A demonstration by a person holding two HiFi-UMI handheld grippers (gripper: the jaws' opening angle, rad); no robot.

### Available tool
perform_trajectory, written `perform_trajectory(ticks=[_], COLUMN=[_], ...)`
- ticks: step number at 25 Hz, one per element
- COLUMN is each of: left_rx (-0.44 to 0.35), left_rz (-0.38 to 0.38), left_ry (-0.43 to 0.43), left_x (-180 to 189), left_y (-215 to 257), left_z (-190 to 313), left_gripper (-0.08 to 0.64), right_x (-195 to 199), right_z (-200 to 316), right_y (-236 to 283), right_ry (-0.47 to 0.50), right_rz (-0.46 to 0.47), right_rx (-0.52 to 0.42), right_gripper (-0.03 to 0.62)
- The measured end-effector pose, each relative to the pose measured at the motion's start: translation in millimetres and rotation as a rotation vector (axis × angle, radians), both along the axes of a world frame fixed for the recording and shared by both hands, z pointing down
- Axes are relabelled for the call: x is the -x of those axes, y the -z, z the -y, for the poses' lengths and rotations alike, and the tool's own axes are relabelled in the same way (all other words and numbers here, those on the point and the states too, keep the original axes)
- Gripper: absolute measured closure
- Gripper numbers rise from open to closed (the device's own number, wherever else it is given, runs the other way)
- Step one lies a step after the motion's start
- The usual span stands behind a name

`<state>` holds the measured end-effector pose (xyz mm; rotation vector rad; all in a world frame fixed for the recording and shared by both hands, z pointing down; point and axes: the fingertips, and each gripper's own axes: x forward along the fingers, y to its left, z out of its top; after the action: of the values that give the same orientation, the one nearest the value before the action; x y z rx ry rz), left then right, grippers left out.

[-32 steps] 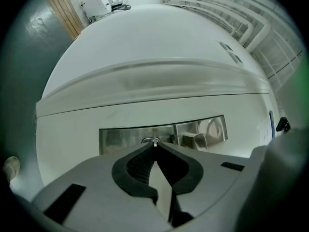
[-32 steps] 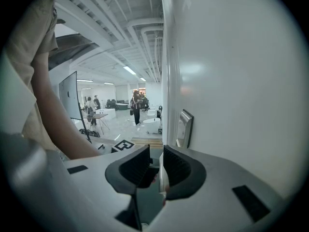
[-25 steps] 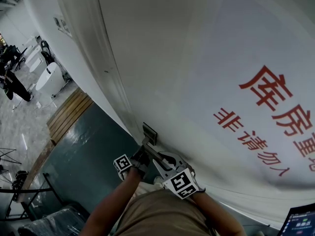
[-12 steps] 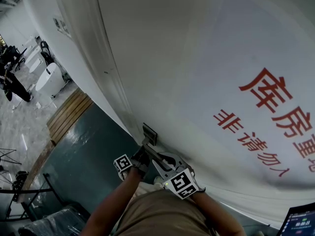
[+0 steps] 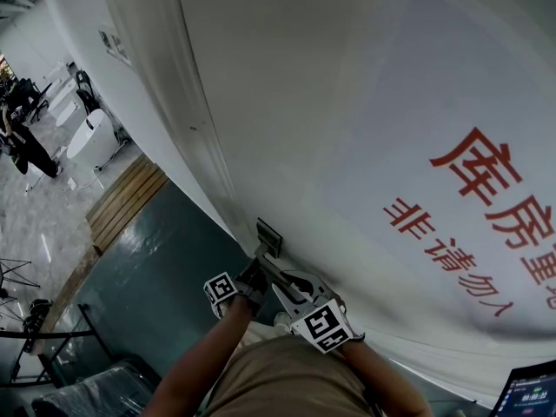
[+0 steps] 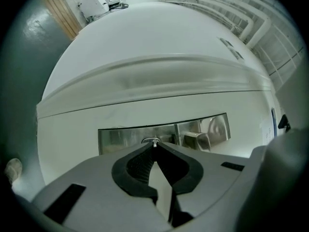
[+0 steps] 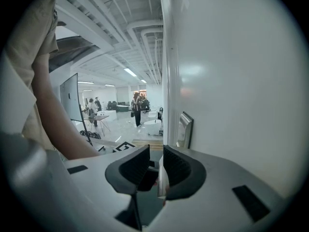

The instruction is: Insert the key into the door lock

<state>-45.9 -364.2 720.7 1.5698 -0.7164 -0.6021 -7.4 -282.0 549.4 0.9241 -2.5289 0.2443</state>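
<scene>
While the left gripper clenches the key, its tip at the steel lock plate on the door, the right gripper hangs beside, its 2 jaws released and empty. Any tilt could jam or twist the key.

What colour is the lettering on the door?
Red lettering on white, clearest in the head view.
</scene>
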Motion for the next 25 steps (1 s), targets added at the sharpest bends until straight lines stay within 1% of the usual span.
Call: perform_trajectory(ticks=[3,7,11,15,18,19,21,23,25], left_rx=[0.030,0.028,-0.013,-0.036,-0.043,-0.036,-0.016,-0.016,-0.030], left_rz=[-0.043,-0.055,0.008,0.060,0.081,0.074,0.031,-0.009,-0.005], left_ry=[0.041,0.058,0.046,0.019,0.001,0.002,0.017,0.030,0.022], left_x=[1.4,1.1,1.3,-0.3,-1.0,-0.7,0.0,0.9,0.5], left_y=[-0.7,-0.6,-0.8,0.6,1.5,0.8,0.9,0.3,0.3], left_z=[-0.6,0.8,2.0,2.2,1.8,1.5,1.1,1.5,1.1], left_gripper=[0.526,0.526,0.526,0.526,0.525,0.526,0.526,0.526,0.526], right_x=[1.9,2.9,4.7,6.2,7.6,7.9,8.0,7.5,6.1], right_z=[0.2,0.3,-0.2,-1.4,-3.6,-4.5,-6.2,-7.9,-9.3], right_y=[0.6,1.1,0.8,1.8,2.6,3.0,4.0,5.4,7.0], right_ry=[0.007,0.015,0.023,0.028,0.030,0.029,0.027,0.024,0.017], right_rz=[0.000,-0.003,-0.009,-0.012,-0.013,-0.013,-0.012,-0.011,-0.009], right_rx=[-0.002,-0.005,-0.006,-0.010,-0.011,-0.012,-0.016,-0.021,-0.026], right_gripper=[0.500,0.500,0.500,0.500,0.500,0.500,0.500,0.500,0.500])
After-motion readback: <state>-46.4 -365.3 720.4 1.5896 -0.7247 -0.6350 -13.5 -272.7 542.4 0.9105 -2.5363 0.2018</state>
